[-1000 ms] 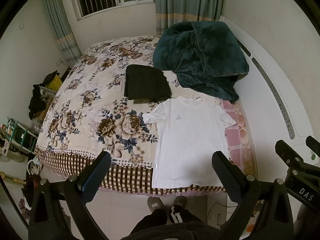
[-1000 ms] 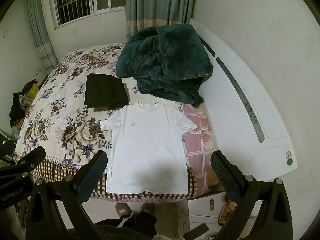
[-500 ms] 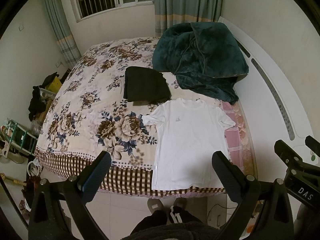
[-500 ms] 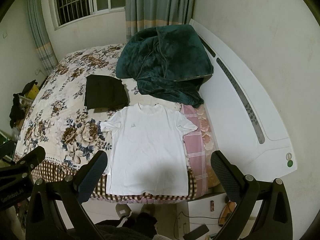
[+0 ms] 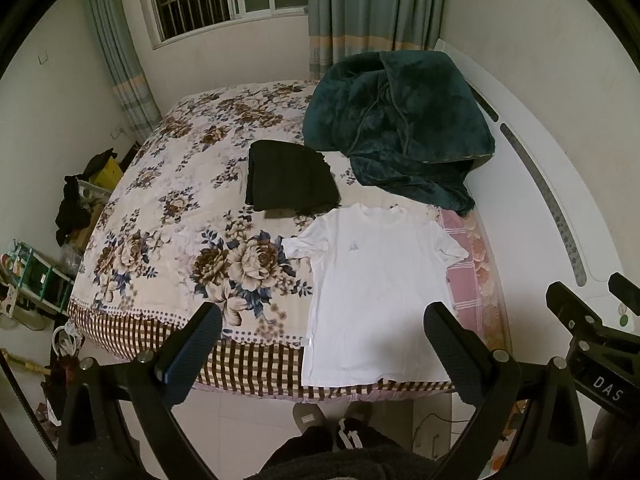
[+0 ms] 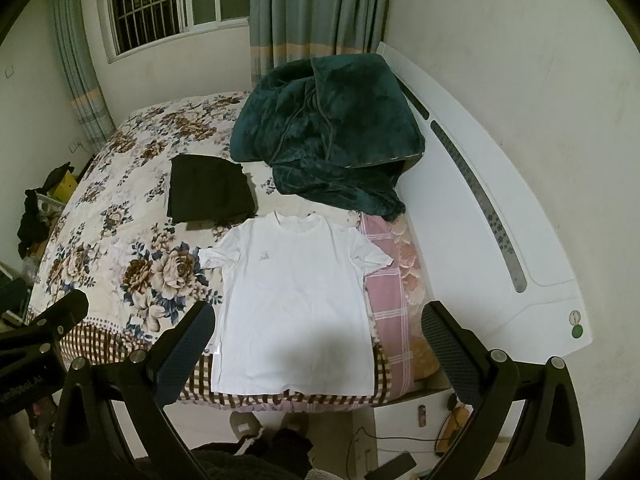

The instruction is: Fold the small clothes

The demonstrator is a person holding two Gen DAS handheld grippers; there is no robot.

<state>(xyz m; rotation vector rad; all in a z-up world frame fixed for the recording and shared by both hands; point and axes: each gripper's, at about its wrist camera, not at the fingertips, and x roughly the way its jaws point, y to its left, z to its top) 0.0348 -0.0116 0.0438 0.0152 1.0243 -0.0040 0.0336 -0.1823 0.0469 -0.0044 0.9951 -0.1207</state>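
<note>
A white T-shirt (image 5: 372, 292) lies flat, front up, at the near edge of the bed with its hem by the bed's edge; it also shows in the right wrist view (image 6: 292, 300). A folded black garment (image 5: 288, 178) lies behind it to the left, also seen in the right wrist view (image 6: 208, 188). My left gripper (image 5: 320, 344) is open and empty, held well above and in front of the shirt's hem. My right gripper (image 6: 316, 340) is open and empty, at about the same height.
A dark green plush blanket (image 5: 400, 128) is heaped at the back right of the floral bedspread (image 5: 180, 216). A white headboard (image 6: 480, 216) runs along the right. Clutter (image 5: 76, 208) stands on the floor at the left. The person's feet in slippers (image 6: 268, 424) are below the bed's edge.
Both views have shifted only slightly; the bed and shirt sit a little lower in the left view. Nothing on the bed has moved. Both grippers stay open.
</note>
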